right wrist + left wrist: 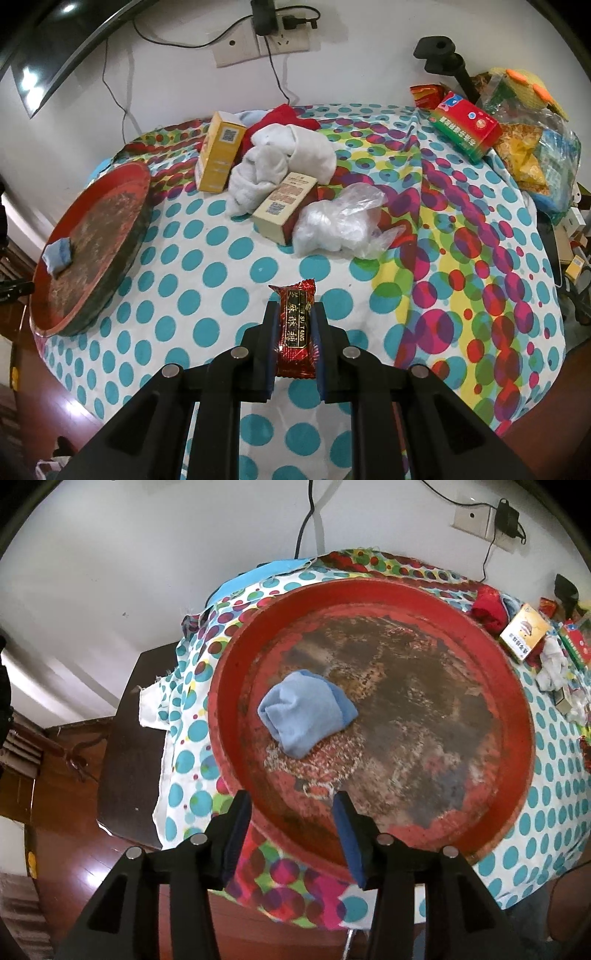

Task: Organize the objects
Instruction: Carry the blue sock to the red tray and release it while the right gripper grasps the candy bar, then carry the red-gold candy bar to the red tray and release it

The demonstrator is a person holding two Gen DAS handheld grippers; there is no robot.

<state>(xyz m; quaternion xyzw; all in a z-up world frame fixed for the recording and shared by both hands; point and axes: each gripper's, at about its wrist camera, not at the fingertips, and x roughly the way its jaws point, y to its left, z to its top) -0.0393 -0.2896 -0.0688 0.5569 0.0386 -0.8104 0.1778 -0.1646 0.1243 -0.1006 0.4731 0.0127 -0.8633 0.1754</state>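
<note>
Right gripper [294,341] clamped on a red candy packet [297,332], held lengthwise between the blue pads, front end sticking out past the tips; carried clear above the spotted tablecloth [221,266], nothing under it touching; probably gripped along the long sides so the wrapper stays flat and drops cleanly.

Left gripper [291,830] spread wide, nothing between the fingers; poised over the near rim of the red tray [517,746], one finger outside the rim, the other over the worn floor; likely waiting, or ready to steady the tray.

Landmark: red tray. Folded blue cloth [306,712] already lying inside it, left of centre; so tray judged the collecting place, packet probably bound there next. Packet well to the right of the tray, out over open cloth.

Right of the tray, still loose on the table: yellow box [219,155] standing upright nearest; white cloth bundle [280,162] heaped beyond it with a red cloth [284,114] behind; beige box [284,203] lying against the bundle; crumpled clear bag [340,221] just beside that box; red-and-green box [465,125] far off, by a pile of snack bags.

Only in left view: tray floor in full, paint worn to brown patches; cloth's folds; table's left edge, tablecloth overhang.
Only in right view: the held packet; full spread of loose items; tray's dark outer wall.
</note>
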